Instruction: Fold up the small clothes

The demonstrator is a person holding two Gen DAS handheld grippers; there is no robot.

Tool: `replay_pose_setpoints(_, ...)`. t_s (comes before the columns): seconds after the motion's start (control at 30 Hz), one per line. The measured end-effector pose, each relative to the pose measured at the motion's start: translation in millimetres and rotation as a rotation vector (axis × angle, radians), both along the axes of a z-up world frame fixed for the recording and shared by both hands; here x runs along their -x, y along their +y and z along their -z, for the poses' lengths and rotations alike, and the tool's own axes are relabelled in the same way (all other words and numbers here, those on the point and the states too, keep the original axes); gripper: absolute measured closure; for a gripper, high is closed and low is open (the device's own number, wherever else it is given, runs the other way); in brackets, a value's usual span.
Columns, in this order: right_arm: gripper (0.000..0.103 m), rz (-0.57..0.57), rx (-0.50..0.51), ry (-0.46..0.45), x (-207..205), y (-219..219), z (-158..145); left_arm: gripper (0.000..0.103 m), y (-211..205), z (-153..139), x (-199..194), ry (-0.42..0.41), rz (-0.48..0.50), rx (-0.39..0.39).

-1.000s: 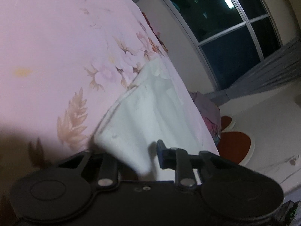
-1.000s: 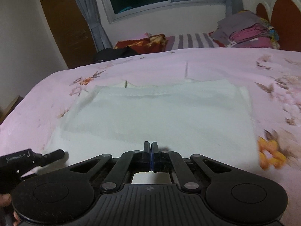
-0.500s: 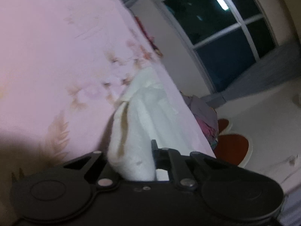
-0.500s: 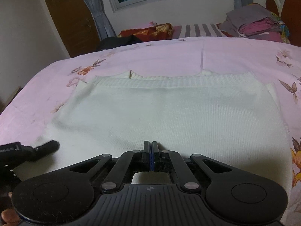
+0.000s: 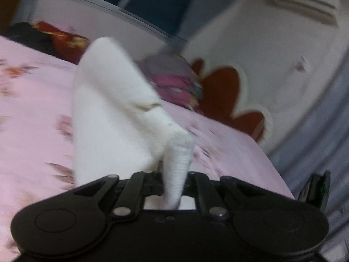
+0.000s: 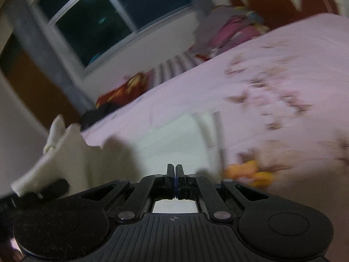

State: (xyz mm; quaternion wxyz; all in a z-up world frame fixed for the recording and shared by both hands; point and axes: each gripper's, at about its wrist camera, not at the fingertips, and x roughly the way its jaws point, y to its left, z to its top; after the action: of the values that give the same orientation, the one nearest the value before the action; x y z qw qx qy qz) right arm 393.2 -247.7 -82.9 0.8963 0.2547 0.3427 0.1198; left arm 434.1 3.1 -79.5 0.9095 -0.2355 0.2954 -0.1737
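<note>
At six o'clock in our left wrist view, our left gripper (image 5: 173, 187) is clamped narrow on a ribbed edge of the white garment (image 5: 113, 118). The cloth rises from between the fingers and stands up in a tall fold toward eleven o'clock, lifted off the pink sheet (image 5: 28, 113). Beyond it, at one o'clock, we see a blurred stack of clothes (image 5: 172, 80) and then the red headboard (image 5: 224, 91) against the wall.

In our right wrist view, our right gripper (image 6: 175, 181) sits at six o'clock with its fingers pressed together and nothing between them. Just past it the rest of the white garment (image 6: 174, 135) lies flat on the sheet (image 6: 272, 69), while at nine o'clock a raised part of it hangs from the left gripper (image 6: 43, 191), dark and partly hidden. An orange flower print (image 6: 250, 172) shows at four o'clock. Farther off, at eleven o'clock, is a dark window (image 6: 104, 19).
</note>
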Motion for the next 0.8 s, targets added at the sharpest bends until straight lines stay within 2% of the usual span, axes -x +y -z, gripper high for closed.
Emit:
replay_pose_setpoints(0.03, 0.103, 0.017, -0.012, 0.002, 2.6, -11.1, -1.9, 0.096, -12.6, 1.5, -3.0, 0.005, 0.028, -0.008)
replay_pose_setpoints(0.1, 0.103, 0.043, -0.038, -0.001, 9.3, -31.0, -5.6, 0.089, -44.0, 12.7, -12.9, 0.052, 0.120, -0.027)
replay_pose_setpoints(0.13, 0.103, 0.042, -0.051, -0.006, 12.2, -39.2, -7.4, 0.077, -60.0, 22.8, -19.5, 0.114, 0.170, -0.047)
replay_pose_setpoints(0.17, 0.103, 0.039, -0.054, -0.003, 14.5, -44.4, -9.2, 0.069, -73.6, 33.2, -25.5, 0.190, 0.205, -0.073)
replay_pose_setpoints(0.2, 0.103, 0.050, -0.038, 0.001, 16.4, -47.8, -10.8, 0.065, -80.9, 39.8, -27.7, 0.240, 0.223, -0.094)
replay_pose_setpoints(0.23, 0.103, 0.070, -0.015, 0.004, 17.9, -50.6, -12.1, 0.061, -81.9, 40.8, -25.5, 0.254, 0.232, -0.101)
replay_pose_setpoints(0.27, 0.092, 0.086, 0.004, 0.009, 19.7, -54.5, -13.5, 0.060, -75.4, 35.2, -19.3, 0.221, 0.231, -0.077)
replay_pose_setpoints(0.3, 0.052, 0.086, -0.001, 0.011, 21.4, -57.5, -13.9, 0.060, -66.5, 27.7, -16.1, 0.182, 0.224, -0.050)
replay_pose_setpoints(0.33, 0.038, 0.082, -0.024, -0.001, 24.2, -60.7, -13.8, 0.060, -54.5, 20.6, -13.2, 0.143, 0.200, -0.030)
replay_pose_setpoints(0.37, 0.035, 0.080, -0.043, -0.030, 29.3, -63.7, -13.3, 0.062, -39.4, 14.6, -13.6, 0.117, 0.155, -0.022)
replay_pose_setpoints(0.47, 0.035, 0.031, -0.079, -0.018, 26.1, -57.3, -10.7, 0.064, 2.3, 6.3, -28.8, 0.074, 0.030, -0.042)
replay_pose_setpoints(0.53, 0.039, -0.008, -0.093, -0.022, 20.0, -47.1, -9.5, 0.065, 20.4, 10.9, -41.8, 0.107, -0.015, -0.051)
replay_pose_setpoints(0.57, 0.045, -0.034, -0.081, -0.024, 14.9, -39.8, -9.2, 0.066, 27.2, 16.5, -47.4, 0.125, -0.023, -0.043)
replay_pose_setpoints(0.7, 0.053, -0.101, -0.029, 0.021, -6.3, -18.3, -0.3, 0.071, 32.5, 44.0, -58.8, 0.204, -0.017, -0.085)
replay_pose_setpoints(0.8, 0.053, -0.129, -0.006, 0.055, -15.9, -11.1, 9.3, 0.067, 32.8, 55.7, -59.6, 0.228, -0.025, -0.089)
